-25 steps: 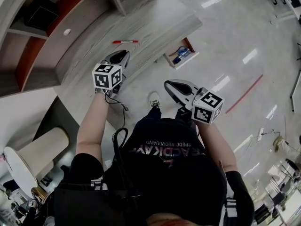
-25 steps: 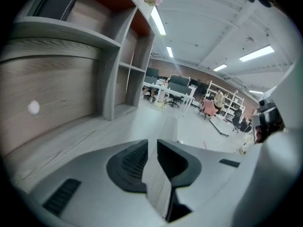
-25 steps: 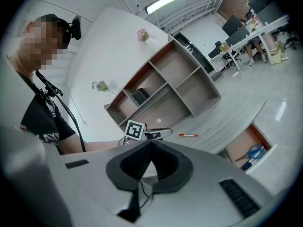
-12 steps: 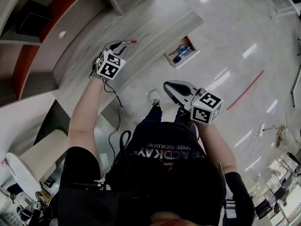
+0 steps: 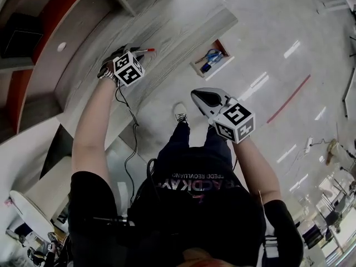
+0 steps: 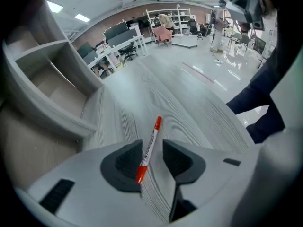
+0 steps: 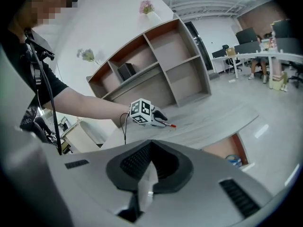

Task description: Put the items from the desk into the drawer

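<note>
Glossy floor (image 5: 289, 26), office furniture far behind; one grey wood-grain desk (image 5: 183, 32); one drawer (image 5: 214, 57) open at desk's edge, contents too small to name; left gripper (image 6: 152, 150), jaws apart, just widened, straddling one red-capped pen (image 6: 150, 141) flat on desk, unpinched; right gripper (image 7: 150, 150), jaws together, nothing between, above floor.

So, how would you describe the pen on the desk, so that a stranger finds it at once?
Find the curved grey wood-grain desk. On its top lies a slim marker, between the jaws of the left gripper, which have just been opening and do not press it. Nothing else near it is white with red at both ends.
</note>
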`<state>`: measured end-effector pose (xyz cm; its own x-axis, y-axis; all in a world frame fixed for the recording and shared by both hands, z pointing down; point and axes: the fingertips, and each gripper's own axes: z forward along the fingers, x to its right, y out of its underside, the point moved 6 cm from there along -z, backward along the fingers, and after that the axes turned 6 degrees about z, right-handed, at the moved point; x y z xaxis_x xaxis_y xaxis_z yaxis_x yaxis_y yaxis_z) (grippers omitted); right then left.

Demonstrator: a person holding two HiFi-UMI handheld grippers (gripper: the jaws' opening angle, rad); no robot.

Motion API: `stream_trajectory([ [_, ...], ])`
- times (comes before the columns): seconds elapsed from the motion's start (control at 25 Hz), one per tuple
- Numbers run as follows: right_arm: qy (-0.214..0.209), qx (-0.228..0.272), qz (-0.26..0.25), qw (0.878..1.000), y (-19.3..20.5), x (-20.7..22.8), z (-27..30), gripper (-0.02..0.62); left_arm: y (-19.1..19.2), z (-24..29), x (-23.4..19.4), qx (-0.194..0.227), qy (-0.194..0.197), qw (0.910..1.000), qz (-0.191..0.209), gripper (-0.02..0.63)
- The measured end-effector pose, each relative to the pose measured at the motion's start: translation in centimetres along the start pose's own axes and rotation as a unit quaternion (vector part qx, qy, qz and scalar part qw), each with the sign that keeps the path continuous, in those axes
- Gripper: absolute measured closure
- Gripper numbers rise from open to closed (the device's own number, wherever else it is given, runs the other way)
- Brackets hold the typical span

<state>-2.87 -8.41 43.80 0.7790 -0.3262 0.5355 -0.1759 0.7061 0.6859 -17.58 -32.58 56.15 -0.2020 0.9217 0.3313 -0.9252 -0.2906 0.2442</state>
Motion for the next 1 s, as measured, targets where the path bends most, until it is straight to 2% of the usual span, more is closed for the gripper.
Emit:
stream_trajectory([
  [0.16, -0.011, -0.014, -0.002, 1.000, -0.3, 0.8, 0.7, 0.583, 0.7, 0.9, -0.6, -0.009, 0.028, 0.9996, 0.002, 0.463],
  [0.32, -0.017, -0.019, 0.006, 1.000, -0.3, 1.4, 1.3, 0.583, 0.9, 1.4, -1.0, -0.013, 0.072, 0.9973, -0.001, 0.463],
  [0.52, -0.024, -0.022, 0.019, 0.999, 0.0, 1.7, 1.9, 0.583, 0.6, 1.5, -1.4, -0.009, 0.135, 0.9906, 0.016, 0.472],
  [0.68, -0.026, -0.022, 0.025, 0.999, 0.2, 1.9, 2.2, 0.583, 1.0, 1.7, -1.8, 0.009, 0.174, 0.9848, -0.005, 0.490],
  [0.8, -0.026, -0.022, 0.030, 0.999, 0.4, 2.2, 2.3, 0.583, 1.1, 1.8, -1.9, 0.013, 0.183, 0.9828, -0.018, 0.491],
  [1.0, -0.029, -0.023, 0.030, 0.999, 0.4, 2.3, 2.4, 0.583, 0.9, 1.7, -1.5, 0.005, 0.162, 0.9867, -0.018, 0.523],
])
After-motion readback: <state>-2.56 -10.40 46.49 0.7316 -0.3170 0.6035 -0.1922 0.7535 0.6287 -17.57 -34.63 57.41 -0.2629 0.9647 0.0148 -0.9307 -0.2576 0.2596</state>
